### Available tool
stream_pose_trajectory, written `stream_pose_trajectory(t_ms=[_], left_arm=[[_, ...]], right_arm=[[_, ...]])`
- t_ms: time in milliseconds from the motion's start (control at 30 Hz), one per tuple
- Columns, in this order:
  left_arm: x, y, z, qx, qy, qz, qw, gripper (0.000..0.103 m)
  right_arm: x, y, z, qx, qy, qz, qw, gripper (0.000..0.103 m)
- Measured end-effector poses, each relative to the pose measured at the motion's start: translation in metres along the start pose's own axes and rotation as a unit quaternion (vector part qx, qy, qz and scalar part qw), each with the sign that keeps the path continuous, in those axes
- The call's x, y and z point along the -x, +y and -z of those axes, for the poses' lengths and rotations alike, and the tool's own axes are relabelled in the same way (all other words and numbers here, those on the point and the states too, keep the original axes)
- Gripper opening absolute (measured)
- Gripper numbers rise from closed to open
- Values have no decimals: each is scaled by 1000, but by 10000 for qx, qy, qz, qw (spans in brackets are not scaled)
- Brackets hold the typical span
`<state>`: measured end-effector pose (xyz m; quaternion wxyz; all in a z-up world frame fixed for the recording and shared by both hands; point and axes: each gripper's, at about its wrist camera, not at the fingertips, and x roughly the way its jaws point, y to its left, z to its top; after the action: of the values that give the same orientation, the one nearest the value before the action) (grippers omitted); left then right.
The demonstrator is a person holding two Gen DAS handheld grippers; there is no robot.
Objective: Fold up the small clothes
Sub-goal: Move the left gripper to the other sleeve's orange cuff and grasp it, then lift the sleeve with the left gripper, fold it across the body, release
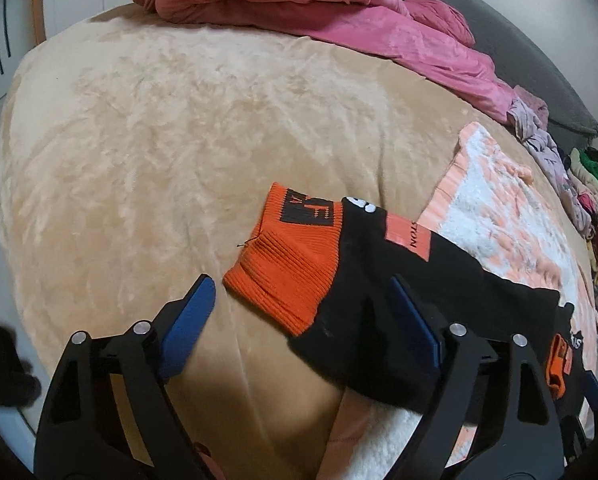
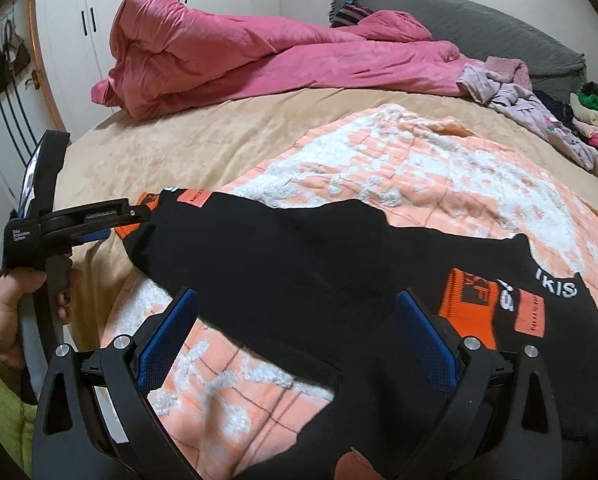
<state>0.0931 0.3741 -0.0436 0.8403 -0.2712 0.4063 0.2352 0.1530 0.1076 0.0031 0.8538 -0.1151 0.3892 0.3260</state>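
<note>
— What was the black garment (image 2: 299, 264) like?
— Soft knit with ribbed orange cuffs (image 1: 287, 276), spread flat over a fluffy peach-and-white blanket (image 2: 399, 172) on the tan plush bed cover (image 1: 139, 140).
— And the grippers?
— Both angled down over it. The left gripper (image 1: 303, 320) and the right gripper (image 2: 299, 328) stood wide apart, gripping nothing.

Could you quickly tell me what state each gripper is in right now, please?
Left gripper: open, pads astride the orange cuff, not pressing it.
Right gripper: open, pads over the black garment, holding nothing.
</note>
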Motion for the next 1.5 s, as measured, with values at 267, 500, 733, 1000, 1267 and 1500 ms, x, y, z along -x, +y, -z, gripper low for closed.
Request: stream_pose_trajectory(t_ms=[267, 500, 733, 1000, 1267, 1500], left_arm=[[-16, -9, 2, -101, -87, -91, 9999, 53], [-8, -14, 1, 100, -94, 503, 9986, 10], [33, -30, -3, -22, -534, 1060, 9929, 10], [79, -63, 5, -333, -772, 1941, 9774, 9], [118, -103, 24, -673, -895, 2350, 9655, 9], [139, -141, 44, -946, -884, 2613, 9565, 8]], right_arm=[[-6, -4, 10, -258, 55, -72, 9996, 98], [7, -31, 23, -722, 5, 58, 9974, 98], [39, -61, 33, -1117, -199, 208, 9933, 98], [80, -91, 46, -1388, -460, 455, 9882, 98], [119, -127, 69, -1783, -713, 599, 9796, 98], [140, -156, 92, -2186, -835, 644, 9701, 98]])
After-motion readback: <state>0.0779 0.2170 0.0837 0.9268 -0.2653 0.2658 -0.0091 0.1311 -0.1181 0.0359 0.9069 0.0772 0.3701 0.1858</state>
